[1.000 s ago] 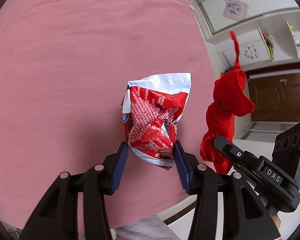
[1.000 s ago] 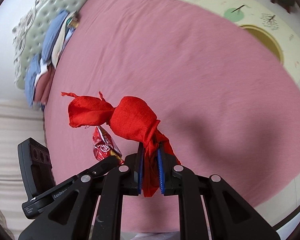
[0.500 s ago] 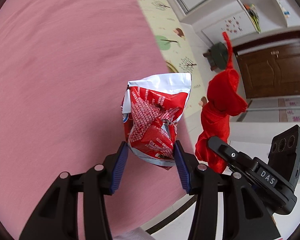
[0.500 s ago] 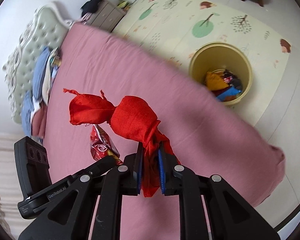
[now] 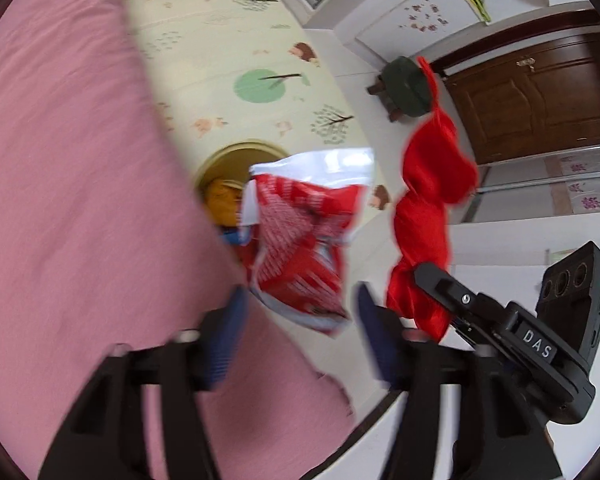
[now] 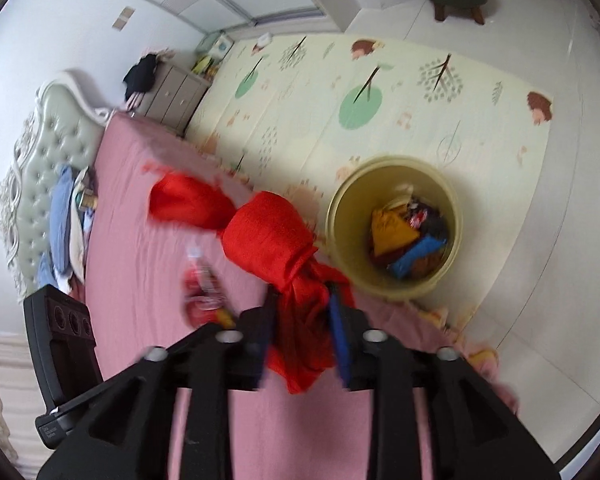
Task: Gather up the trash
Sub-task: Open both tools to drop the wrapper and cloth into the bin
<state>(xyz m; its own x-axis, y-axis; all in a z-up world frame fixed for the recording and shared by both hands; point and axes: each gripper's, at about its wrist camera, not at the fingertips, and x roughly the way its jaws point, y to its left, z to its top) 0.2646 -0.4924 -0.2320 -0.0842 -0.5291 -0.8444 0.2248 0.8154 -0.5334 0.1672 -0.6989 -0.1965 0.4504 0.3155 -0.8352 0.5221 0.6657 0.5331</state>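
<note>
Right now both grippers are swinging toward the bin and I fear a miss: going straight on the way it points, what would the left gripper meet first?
Likely the red-and-white wrapper between its just-opening jaws; behind that the yellow bin, though the depth is unclear.

From my left claw's camera I can read one thing for sure: "DAS", in white capitals on a small label on the black body of my right claw (image 5: 536, 346). The red and white snack wrapper (image 5: 304, 248) in front of me is covered in white print, but it is too blurred to read. From my right claw's camera, the white lettering along my left claw's black housing (image 6: 50, 430) is too small to make out.
</note>
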